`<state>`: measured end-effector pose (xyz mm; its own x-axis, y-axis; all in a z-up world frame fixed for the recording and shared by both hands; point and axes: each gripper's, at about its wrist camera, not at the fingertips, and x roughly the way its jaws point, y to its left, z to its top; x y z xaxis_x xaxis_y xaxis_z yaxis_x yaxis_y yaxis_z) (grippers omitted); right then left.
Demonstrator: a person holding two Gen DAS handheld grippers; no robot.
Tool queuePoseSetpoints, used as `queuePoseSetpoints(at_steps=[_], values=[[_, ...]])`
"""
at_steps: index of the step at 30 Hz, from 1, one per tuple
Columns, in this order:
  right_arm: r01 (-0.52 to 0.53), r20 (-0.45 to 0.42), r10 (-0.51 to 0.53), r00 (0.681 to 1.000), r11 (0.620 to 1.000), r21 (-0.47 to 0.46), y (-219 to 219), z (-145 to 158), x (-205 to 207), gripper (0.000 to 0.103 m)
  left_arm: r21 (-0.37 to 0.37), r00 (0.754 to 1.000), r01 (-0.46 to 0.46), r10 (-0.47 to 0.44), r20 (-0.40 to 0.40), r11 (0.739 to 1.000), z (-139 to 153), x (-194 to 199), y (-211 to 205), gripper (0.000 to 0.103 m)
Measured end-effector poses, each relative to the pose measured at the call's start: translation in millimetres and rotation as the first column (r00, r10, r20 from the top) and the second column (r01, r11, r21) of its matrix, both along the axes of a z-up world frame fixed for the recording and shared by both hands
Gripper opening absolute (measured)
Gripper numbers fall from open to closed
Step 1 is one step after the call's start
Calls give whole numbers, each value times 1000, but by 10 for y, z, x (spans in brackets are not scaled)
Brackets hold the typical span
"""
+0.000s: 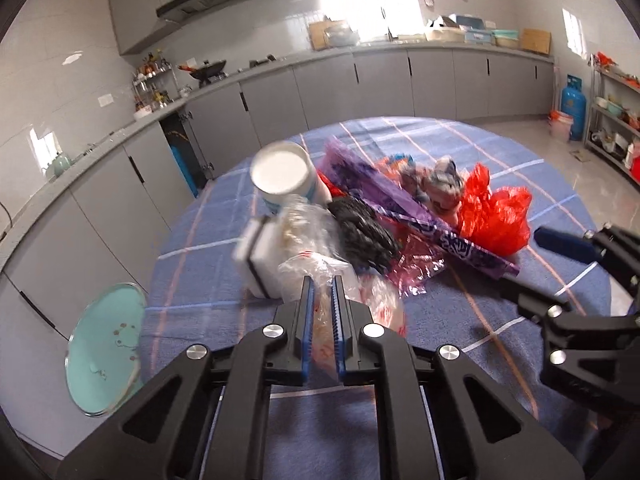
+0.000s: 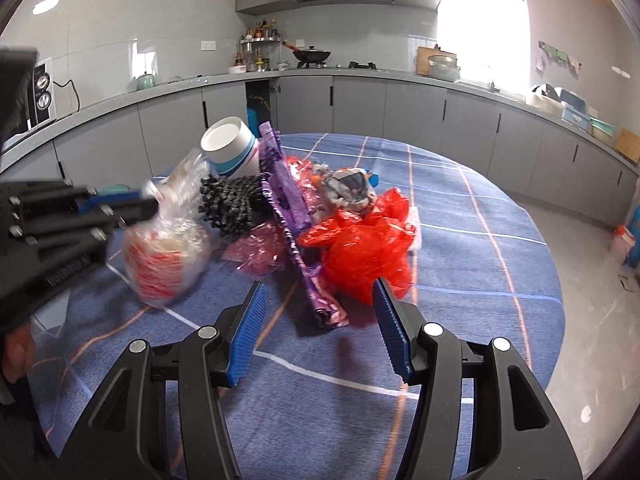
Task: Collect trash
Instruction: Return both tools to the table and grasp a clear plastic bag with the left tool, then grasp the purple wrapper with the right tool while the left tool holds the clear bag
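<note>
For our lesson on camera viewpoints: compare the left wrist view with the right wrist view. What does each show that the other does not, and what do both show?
Only the left wrist view shows the blue gas cylinder, the round glass-topped stool beside the table, and the left claw from behind, shut on the clear plastic bag.

Only the right wrist view shows the microwave on the counter and the right claw from behind, open and empty.

Both show the blue checked tablecloth, the white paper cup, the purple wrapper and the red plastic bag.
</note>
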<state>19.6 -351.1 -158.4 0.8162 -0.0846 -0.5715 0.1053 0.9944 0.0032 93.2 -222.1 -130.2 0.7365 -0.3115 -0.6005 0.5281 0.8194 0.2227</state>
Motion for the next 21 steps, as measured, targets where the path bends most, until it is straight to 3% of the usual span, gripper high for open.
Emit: queuePoseSetpoints(at_steps=[7,14,16,19,21], values=[[-39,-20,39,999,999,-5,162,-9,87,54,-38,999,-26,27,25,999,217,27,259,8],[-35,-24,35,999,999,-26,180,-13,192,51,-24,994,-84,85,62,996,315,223,534,8],[-26,-44,26,999,1000,-9,129,-51,260,42,-25,993,-99,100,61,995,313,275,598,8],[-14,-68,13,998,1000,-10,63,-94,337,37,-25,991,-118,120,53,993,310,363,666,8],[-10,-97,10,995,1000,-2,26,-134,384,19,-24,991,-123,124,54,992,312,388,681,8]])
